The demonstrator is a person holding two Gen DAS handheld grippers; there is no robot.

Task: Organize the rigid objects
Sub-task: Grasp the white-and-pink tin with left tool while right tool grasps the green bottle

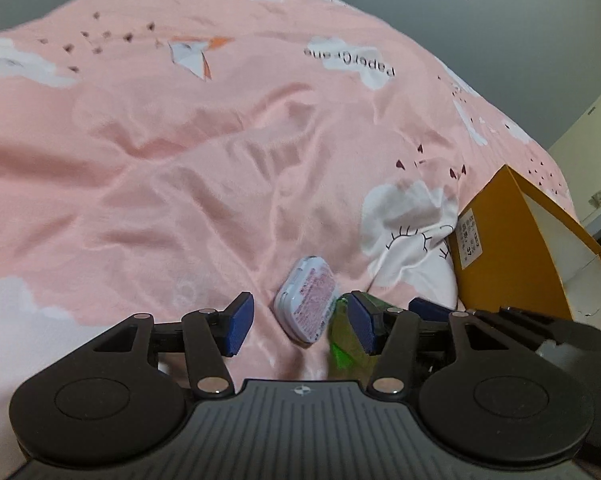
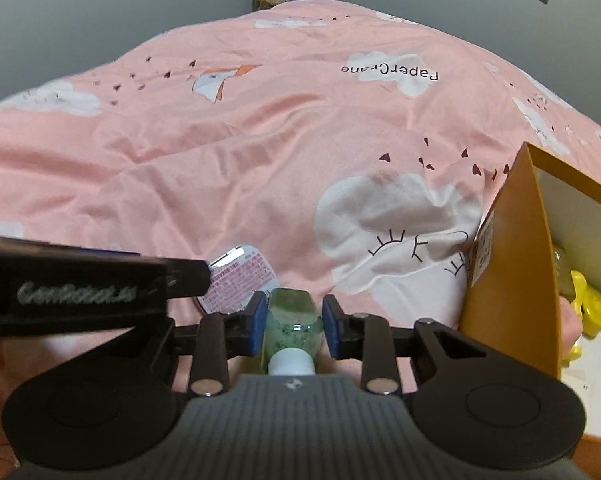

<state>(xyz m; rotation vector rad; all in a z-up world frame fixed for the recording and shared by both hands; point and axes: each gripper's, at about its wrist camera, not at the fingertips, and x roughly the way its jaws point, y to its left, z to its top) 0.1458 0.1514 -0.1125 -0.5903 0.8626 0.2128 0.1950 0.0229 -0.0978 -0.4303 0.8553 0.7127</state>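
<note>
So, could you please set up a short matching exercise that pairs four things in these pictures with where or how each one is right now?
Things:
1. green bottle
2. white tin
3. orange box
4. left gripper

States:
A. open, with blue pads on either side of a small item
B. lying on the pink bedspread with its printed label showing
C. between the right gripper's blue pads, white cap toward the camera
D. standing open at the right, yellow items inside

Pairs: 1-C, 2-B, 3-D, 4-A
</note>
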